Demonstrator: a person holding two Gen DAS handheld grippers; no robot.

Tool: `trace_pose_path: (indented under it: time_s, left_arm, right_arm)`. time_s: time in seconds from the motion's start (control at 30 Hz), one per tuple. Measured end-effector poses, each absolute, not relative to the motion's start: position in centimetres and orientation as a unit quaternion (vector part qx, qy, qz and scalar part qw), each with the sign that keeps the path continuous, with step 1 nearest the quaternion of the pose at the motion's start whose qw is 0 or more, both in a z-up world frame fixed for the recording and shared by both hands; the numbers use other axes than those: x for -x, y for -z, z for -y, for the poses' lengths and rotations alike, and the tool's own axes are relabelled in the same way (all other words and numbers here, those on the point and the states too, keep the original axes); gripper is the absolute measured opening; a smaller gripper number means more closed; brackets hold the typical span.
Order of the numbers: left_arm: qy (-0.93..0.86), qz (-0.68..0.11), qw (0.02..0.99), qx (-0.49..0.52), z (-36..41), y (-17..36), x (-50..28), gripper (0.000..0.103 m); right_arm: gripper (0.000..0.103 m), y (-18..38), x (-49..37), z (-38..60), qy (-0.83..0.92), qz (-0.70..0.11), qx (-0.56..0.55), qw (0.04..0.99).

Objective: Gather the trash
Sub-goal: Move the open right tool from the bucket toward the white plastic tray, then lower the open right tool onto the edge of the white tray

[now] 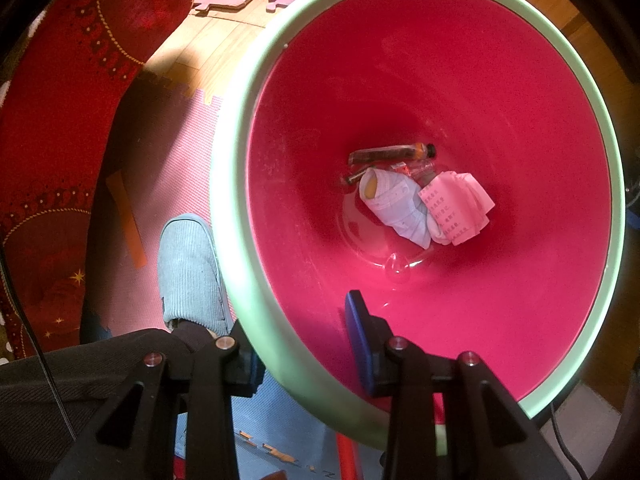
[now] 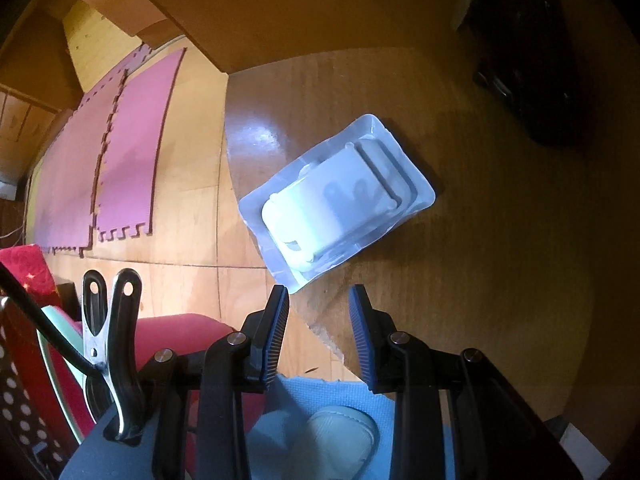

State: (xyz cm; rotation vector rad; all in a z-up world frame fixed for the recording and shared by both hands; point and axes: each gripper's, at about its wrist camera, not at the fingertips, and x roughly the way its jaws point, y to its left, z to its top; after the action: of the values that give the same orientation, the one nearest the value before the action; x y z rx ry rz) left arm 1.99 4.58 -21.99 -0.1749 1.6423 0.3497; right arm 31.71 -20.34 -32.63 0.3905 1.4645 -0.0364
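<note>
Wood floor with pink foam mats (image 2: 120, 152). Red bin (image 1: 500, 100), pale green rim, holds a small bottle (image 1: 390, 153), a white wad (image 1: 396, 204) and pink paper (image 1: 456, 208). Left gripper (image 1: 304, 344) clamps the bin's rim. Right gripper (image 2: 318, 320) half open, empty, above the table (image 2: 500, 240) edge; a white plastic tray (image 2: 336, 196) lies just beyond.

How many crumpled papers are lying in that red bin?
2. A white paper lies at the bottom of the bin, and a pink paper rests against its right side, both beside a brown bottle. More may be hidden underneath.
</note>
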Motion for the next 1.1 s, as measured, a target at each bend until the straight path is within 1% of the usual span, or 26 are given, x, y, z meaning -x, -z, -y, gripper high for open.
trace_pose_path:
  time_s: [0.23, 0.47, 0.8, 1.1]
  left_arm:
    - [-0.155, -0.727, 0.665, 0.077, -4.6, 21.9, -2.0, 0.036]
    - [-0.155, -0.727, 0.665, 0.077, -4.6, 21.9, -2.0, 0.036]
    - [-0.154, -0.727, 0.665, 0.077, -4.6, 21.9, -2.0, 0.036]
    - [-0.154, -0.727, 0.665, 0.077, -4.6, 21.9, -2.0, 0.036]
  right_arm:
    - [0.032, 33.3, -32.3, 20.9, 0.031, -0.668, -0.220, 0.711]
    - [0.032, 34.3, -32.6, 21.0, 0.059, -0.682, -0.235, 0.690]
    - [0.032, 36.2, -32.5, 21.5, 0.105, -0.684, -0.301, 0.657]
    - [0.032, 37.2, -32.4, 21.8, 0.137, -0.698, -0.295, 0.638]
